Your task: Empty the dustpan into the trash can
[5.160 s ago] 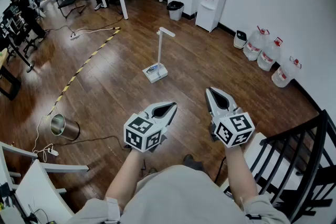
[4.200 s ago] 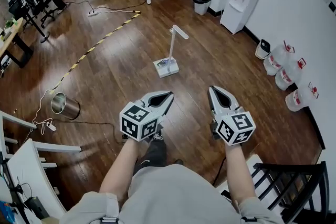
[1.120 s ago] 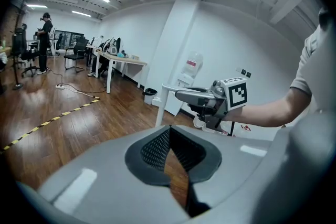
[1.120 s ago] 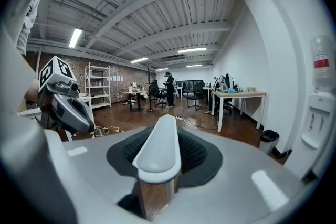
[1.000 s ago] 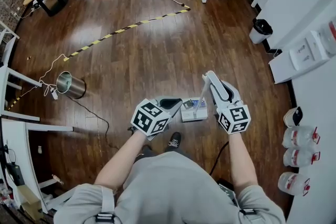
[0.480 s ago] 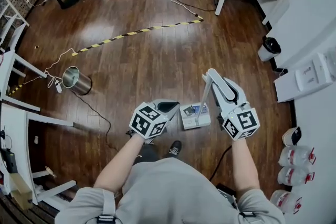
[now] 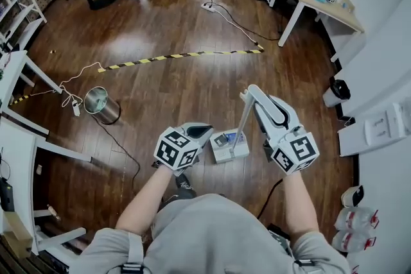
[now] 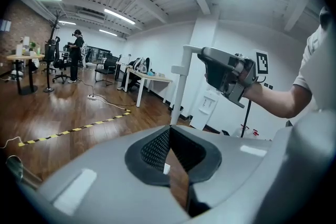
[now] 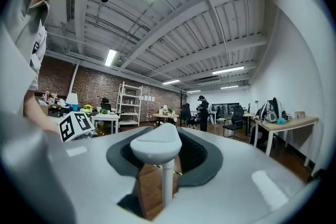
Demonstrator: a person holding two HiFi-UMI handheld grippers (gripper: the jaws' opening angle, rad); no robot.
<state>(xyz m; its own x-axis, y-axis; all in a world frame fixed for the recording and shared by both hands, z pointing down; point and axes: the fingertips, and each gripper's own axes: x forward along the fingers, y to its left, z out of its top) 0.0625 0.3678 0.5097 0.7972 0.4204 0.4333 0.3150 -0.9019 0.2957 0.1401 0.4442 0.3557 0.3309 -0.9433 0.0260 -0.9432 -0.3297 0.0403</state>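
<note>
Dustpan [image 7: 226, 148] contents indistinct, too small.

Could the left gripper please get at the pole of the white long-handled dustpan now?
Probably yes: the left gripper, shut and empty, hangs beside the white long-handled dustpan; the right gripper grips only its top.

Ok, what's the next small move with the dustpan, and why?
Probably carry the dustpan toward the metal can at left. The right tool is clamped on its handle, and no bin stands beside it, so it likely has to travel before tipping.
</note>
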